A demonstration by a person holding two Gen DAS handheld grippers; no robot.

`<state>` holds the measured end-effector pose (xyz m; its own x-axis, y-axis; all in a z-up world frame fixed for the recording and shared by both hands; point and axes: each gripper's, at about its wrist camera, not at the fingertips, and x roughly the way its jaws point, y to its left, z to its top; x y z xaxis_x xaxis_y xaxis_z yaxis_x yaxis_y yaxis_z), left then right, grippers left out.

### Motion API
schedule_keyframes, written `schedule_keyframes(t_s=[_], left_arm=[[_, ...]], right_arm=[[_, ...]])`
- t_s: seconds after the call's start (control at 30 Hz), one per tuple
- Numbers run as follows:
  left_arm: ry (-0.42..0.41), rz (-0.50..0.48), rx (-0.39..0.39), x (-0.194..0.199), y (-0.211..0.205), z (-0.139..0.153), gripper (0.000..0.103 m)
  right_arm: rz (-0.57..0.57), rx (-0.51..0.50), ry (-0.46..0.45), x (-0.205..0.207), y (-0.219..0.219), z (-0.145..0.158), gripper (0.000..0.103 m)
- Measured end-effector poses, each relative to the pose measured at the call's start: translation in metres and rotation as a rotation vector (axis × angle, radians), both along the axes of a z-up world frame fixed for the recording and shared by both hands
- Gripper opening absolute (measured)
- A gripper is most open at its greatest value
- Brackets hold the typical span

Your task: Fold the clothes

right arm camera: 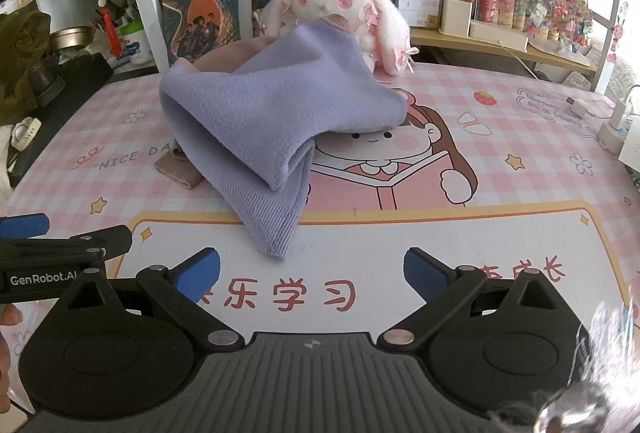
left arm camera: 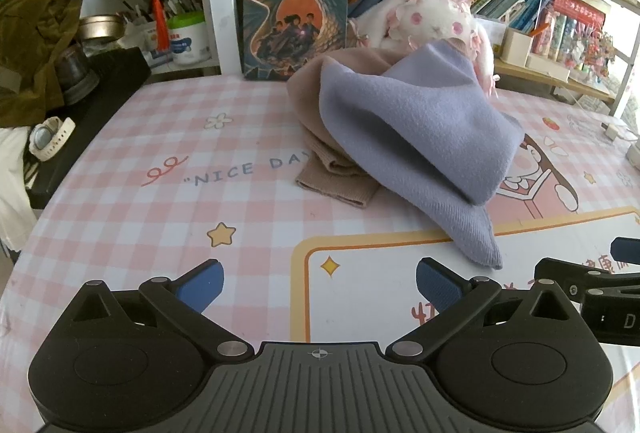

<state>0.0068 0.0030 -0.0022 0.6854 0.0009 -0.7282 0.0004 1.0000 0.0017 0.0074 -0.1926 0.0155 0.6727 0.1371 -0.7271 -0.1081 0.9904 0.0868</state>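
Observation:
A lavender knitted garment (left arm camera: 404, 137) (right arm camera: 264, 117) lies crumpled in a heap on the table, one cuffed end trailing toward me. Under it is a beige garment (left arm camera: 332, 173) (right arm camera: 176, 169), mostly covered, with a ribbed cuff sticking out at the left. My left gripper (left arm camera: 320, 283) is open, low over the table just short of the lavender cuff, nothing between its blue pads. My right gripper (right arm camera: 312, 273) is also open and empty, just in front of the same cuff. Each gripper shows at the edge of the other's view.
The pink checked table mat (left arm camera: 160, 201) (right arm camera: 500, 193) spreads around the pile. A white plush rabbit (right arm camera: 336, 1) and an upright book (left arm camera: 296, 5) stand behind it against shelves. A watch (left arm camera: 50, 137) and dark cloth lie at left; a charger cable (right arm camera: 576, 105) at right.

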Motion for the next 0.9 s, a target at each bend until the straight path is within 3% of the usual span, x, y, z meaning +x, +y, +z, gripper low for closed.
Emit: schedule_keyframes(t_s=[0.9], left_arm=[[0.012, 0.004, 0.0, 0.0025, -0.0002, -0.0027, 0.103]], right_arm=[[0.0, -0.008, 0.007, 0.0009, 0.0019, -0.0009, 0.099]])
